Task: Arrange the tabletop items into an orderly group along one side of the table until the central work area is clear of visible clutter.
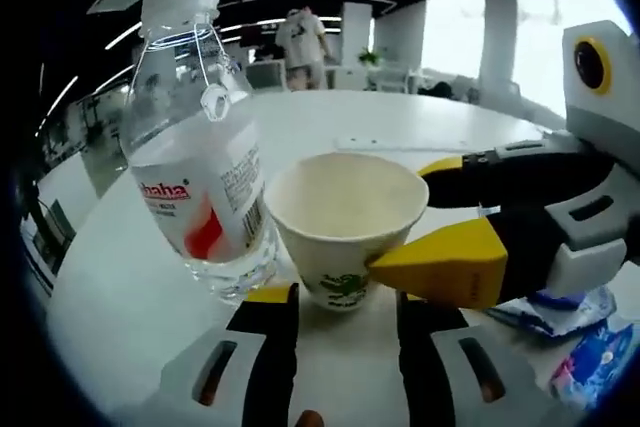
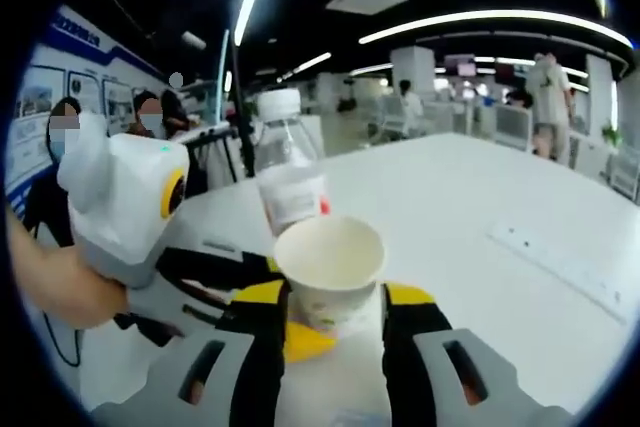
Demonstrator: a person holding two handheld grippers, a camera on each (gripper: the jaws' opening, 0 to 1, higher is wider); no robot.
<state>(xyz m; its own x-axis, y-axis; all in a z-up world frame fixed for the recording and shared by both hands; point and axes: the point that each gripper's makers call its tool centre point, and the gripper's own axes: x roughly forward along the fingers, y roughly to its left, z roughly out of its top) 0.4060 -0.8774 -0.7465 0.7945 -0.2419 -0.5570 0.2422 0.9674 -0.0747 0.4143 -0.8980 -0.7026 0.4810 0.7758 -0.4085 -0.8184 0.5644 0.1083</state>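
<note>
Where cup (image 2: 330, 267) stands: between right claw (image 2: 335, 332) jaws

Beside the paper cup (image 1: 345, 215), taken as landmark:
- Paper cup: one.
- Water bottle (image 1: 199, 152): one, just beside the cup.
- Blue snack packets (image 1: 577, 339): two, near the cup, beyond the other gripper.
- Table (image 1: 330, 112): one, white, beneath the cup.
</note>
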